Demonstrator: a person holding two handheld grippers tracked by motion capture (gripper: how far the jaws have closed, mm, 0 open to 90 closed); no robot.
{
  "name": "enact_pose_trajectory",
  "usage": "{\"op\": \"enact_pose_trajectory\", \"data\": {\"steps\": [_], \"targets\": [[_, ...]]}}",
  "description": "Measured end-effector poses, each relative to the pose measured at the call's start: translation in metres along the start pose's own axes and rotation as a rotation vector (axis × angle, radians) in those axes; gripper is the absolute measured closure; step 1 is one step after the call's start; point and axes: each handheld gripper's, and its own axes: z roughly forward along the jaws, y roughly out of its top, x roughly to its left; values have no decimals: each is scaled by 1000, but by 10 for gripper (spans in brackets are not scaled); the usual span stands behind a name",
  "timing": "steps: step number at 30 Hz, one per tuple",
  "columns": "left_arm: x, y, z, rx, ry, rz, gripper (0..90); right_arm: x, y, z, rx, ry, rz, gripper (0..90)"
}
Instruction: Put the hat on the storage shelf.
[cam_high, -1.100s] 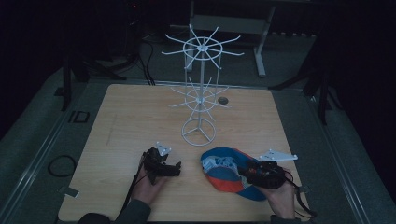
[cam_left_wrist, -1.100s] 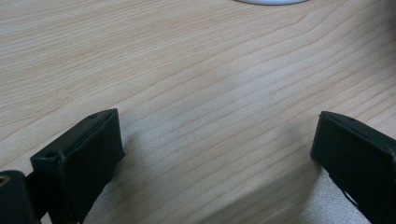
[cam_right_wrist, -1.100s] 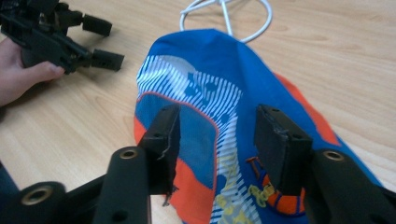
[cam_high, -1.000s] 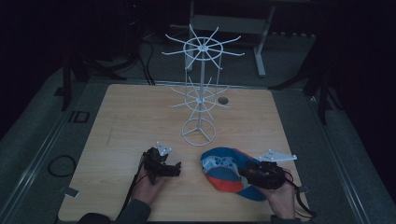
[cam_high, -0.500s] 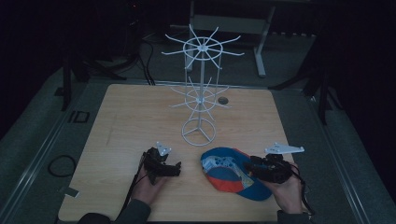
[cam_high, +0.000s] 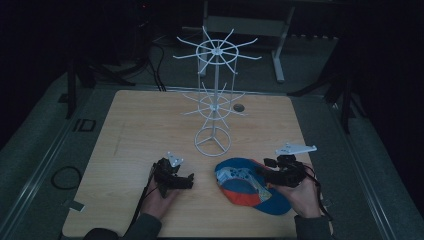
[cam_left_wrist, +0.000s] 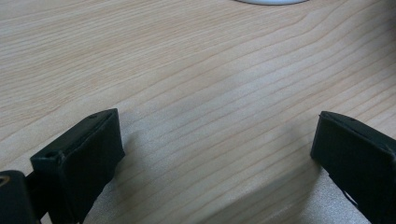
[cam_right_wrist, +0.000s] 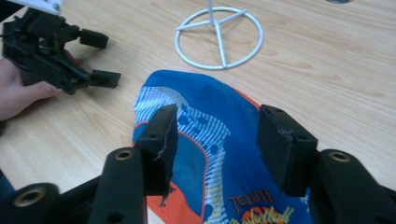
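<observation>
A blue and orange cap (cam_high: 245, 186) lies on the wooden table (cam_high: 140, 125) at the front right. My right gripper (cam_high: 266, 168) hovers over its right side and points left. In the right gripper view its jaws (cam_right_wrist: 215, 123) stand apart above the cap (cam_right_wrist: 210, 154). They have just been opening, and the pads do not press on the cloth. My left gripper (cam_high: 189, 180) rests on the table left of the cap, open, with bare wood between its jaws (cam_left_wrist: 215, 135). The right gripper view shows the left gripper (cam_right_wrist: 106, 58) in a hand at upper left.
A white wire display rack (cam_high: 216, 90) with two tiers of spokes stands mid-table, its ring base (cam_right_wrist: 220, 49) just beyond the cap. A small dark disc (cam_high: 239, 107) lies behind it. Dark floor and cables surround the table.
The right gripper has risen and drawn slightly right off the cap, its jaws wider apart. The cap stays on the table. The left gripper has not moved.
</observation>
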Motion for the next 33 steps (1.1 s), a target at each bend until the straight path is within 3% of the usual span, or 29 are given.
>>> {"op": "enact_pose_trajectory", "data": {"steps": [3,14,22,26,33], "targets": [[0,0,0,0,0,-1,26,0,4,2,-5,37,-18,520],[0,0,0,2,-1,0,26,0,16,10,13,70,-57,628],[0,0,0,2,-1,0,26,-1,25,18,47,62,-73,589],[0,0,0,2,-1,0,26,-1,27,22,60,84,-96,587],[0,0,0,2,-1,0,26,0,31,27,95,67,-115,540]]}}
